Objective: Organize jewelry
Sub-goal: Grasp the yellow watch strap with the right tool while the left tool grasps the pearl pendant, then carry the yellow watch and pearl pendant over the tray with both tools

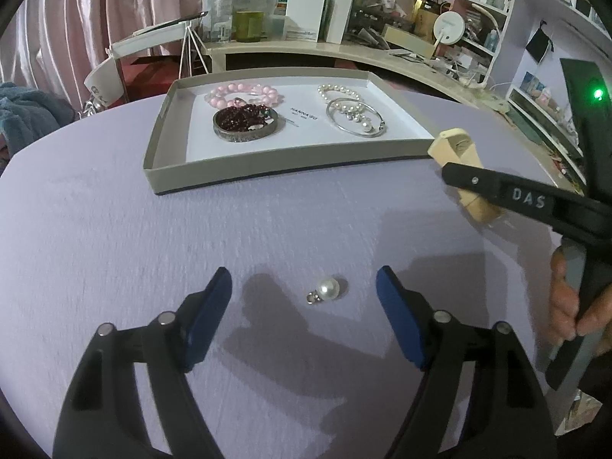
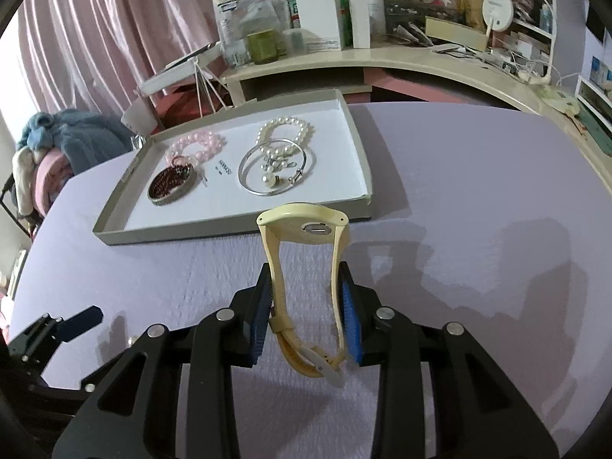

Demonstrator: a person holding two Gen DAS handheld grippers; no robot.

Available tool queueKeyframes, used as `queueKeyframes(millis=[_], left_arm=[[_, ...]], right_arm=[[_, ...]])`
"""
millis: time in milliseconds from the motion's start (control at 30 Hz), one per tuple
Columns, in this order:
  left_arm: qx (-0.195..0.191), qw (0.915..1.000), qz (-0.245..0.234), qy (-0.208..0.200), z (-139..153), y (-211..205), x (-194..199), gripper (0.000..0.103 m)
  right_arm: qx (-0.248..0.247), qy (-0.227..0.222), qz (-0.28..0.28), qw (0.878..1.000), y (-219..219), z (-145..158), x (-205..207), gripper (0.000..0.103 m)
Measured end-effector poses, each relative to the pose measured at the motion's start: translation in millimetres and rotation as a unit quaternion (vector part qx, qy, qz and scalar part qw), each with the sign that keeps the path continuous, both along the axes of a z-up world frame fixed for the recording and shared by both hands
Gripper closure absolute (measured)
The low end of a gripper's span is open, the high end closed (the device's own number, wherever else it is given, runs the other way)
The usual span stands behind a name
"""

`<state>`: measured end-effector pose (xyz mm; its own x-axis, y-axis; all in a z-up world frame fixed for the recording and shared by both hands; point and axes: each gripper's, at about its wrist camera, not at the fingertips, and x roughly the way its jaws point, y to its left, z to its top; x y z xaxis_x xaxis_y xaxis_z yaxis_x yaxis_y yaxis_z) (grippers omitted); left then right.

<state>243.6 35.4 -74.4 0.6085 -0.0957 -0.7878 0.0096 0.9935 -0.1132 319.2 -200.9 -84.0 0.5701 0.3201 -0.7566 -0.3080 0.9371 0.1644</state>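
Note:
A loose pearl pendant point(image 1: 329, 288) lies on the lilac table between the blue pads of my left gripper point(image 1: 303, 275), which stands open and does not touch it. My right gripper point(image 2: 305, 269) is shut on the strap of a cream wristwatch point(image 2: 306, 225) and holds it above the cloth, just in front of the grey tray point(image 2: 172, 231). In the left wrist view the watch point(image 1: 453, 145) shows by the tray's point(image 1: 267, 170) right corner. The tray holds a pink bead bracelet point(image 1: 244, 93), dark red beads in a silver bangle point(image 1: 244, 124), a pearl bracelet point(image 1: 338, 93) and a thin silver bangle point(image 1: 355, 120).
A person's hand point(image 1: 566, 306) grips the right tool at the right edge. Behind the table runs a cluttered beige desk point(image 2: 382, 57) with boxes and bottles, and pink curtains point(image 2: 95, 38) hang at the left. A heap of clothes point(image 2: 57, 141) lies past the table's left edge.

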Motion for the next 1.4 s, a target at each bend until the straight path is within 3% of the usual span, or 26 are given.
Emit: queueKeyframes(millis=[100,367,567,800,1100,1400], left_arm=[[0.008,1.0000,-0.005,0.003,-3.7,-4.8,2.8,0.039],[0.014,0.9998,-0.010,0.003,-6.6,-10.1,4.1,0.047],[0.018,0.9998,-0.005,0.002,-6.0,-10.7,6.3,0.059],[0.034,0.9994,-0.009,0.002,-6.5,-15.0,8.2,0.090],[0.034,0.9994,-0.005,0.002,-6.9,-13.1,7.7,0.090],[0.027,0.9982,0.050,-0.020,15.5,23.0,12.3,0.090]], right_arm=[[0.005,0.006,-0.003,1.000,0.5,-0.5,1.1,0.069],[0.010,0.009,-0.001,1.000,1.0,-0.2,1.6,0.069],[0.011,0.010,0.001,1.000,1.7,-0.4,1.5,0.069],[0.012,0.010,0.001,1.000,1.6,-0.1,1.1,0.068],[0.018,0.005,0.004,1.000,4.9,4.7,0.2,0.068],[0.031,-0.008,0.011,0.999,7.3,16.6,-0.4,0.068]])
